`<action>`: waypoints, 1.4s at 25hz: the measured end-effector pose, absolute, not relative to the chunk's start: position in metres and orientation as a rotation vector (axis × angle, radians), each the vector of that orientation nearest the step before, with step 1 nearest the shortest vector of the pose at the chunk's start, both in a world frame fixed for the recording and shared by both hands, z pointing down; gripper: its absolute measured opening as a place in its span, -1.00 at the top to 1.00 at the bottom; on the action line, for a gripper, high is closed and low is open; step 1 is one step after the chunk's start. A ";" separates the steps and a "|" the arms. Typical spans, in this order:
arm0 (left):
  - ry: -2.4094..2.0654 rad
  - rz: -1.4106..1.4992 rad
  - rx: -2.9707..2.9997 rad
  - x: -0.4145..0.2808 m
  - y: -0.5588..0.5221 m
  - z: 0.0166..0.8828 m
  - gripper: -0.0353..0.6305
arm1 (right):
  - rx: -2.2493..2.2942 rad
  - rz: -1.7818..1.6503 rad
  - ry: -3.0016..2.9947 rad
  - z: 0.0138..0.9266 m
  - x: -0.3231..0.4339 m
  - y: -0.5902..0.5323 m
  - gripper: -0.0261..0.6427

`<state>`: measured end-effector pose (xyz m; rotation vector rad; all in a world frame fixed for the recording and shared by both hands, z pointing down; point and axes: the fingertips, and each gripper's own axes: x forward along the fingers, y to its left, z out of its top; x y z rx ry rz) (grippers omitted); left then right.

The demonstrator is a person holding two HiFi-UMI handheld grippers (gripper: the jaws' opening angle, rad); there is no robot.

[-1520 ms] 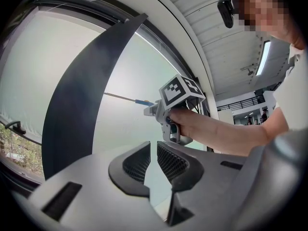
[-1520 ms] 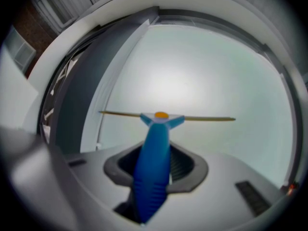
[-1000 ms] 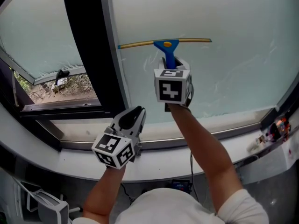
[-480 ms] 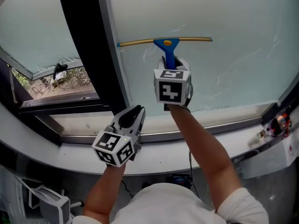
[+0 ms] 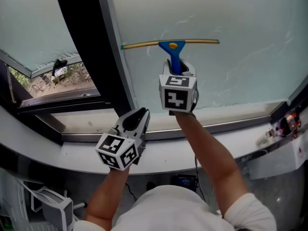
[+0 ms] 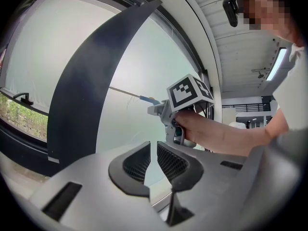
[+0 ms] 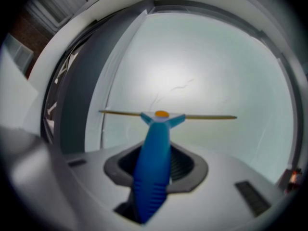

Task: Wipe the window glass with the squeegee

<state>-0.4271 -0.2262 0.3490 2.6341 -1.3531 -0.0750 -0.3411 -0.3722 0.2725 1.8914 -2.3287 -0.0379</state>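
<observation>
The right tool [image 5: 178, 72] is clamped on the blue handle of the squeegee [image 5: 171, 46]. The handle runs up between its jaws to the blade. The blade, a thin yellowish strip, lies level against the window glass [image 5: 240, 47] in the left half of the big pane. Its left end is just beside the pale edge of the dark frame post [image 5: 89, 52]. Faint streaks show on the glass above and to the right of the blade.

The left tool [image 5: 136, 117] holds nothing. Its jaws stand narrow, drawn together to a thin slit with nothing in it. It hangs lower than the right tool and to its left, in front of the white sill [image 5: 226, 143] near the foot of the post, well apart from the squeegee.

Left of the post a second pane [image 5: 33, 23] is swung open at its lower edge, with greenery [image 5: 53, 81] visible beneath it. At the sill's right end lies some small clutter that cannot be made out.
</observation>
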 end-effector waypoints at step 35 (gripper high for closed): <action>-1.234 0.076 2.497 -0.430 -0.220 0.442 0.70 | 1.851 0.093 -2.301 0.400 -0.341 -0.368 0.51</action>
